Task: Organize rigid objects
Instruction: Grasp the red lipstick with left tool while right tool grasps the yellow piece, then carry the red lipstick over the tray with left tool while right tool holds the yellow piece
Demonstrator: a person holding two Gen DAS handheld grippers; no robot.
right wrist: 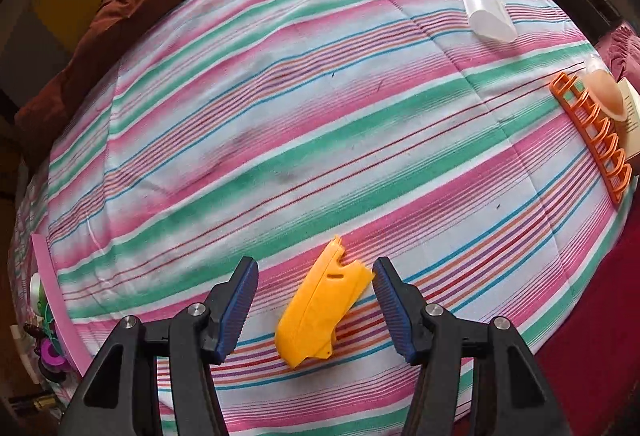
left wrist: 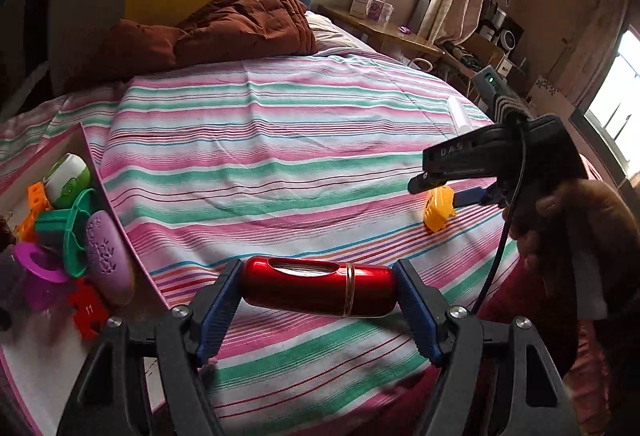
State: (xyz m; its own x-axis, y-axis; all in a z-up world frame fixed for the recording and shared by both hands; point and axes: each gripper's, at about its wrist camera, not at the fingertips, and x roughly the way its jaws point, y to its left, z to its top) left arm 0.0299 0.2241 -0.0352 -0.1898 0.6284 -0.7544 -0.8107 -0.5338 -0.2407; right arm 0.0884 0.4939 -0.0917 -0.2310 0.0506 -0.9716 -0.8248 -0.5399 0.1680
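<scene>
My left gripper (left wrist: 318, 290) is shut on a shiny red cylinder (left wrist: 318, 286), held crosswise by its two ends above the striped bed. My right gripper (right wrist: 316, 300) is open, its blue pads either side of a yellow plastic piece (right wrist: 320, 306) that lies on the bedcover; the right pad is close to or touching its upper corner. In the left wrist view the right gripper (left wrist: 436, 188) is at the right, over the same yellow piece (left wrist: 439, 208). A pink-edged box (left wrist: 80, 156) at the left holds several plastic items, among them a purple oval case (left wrist: 108, 256).
An orange plastic rack (right wrist: 592, 136) and a clear plastic tube (right wrist: 484, 0) lie on the bed at the right. A brown quilt (left wrist: 244, 20) is heaped at the head of the bed. A wooden table (left wrist: 384, 28) and cluttered shelves stand beyond the bed.
</scene>
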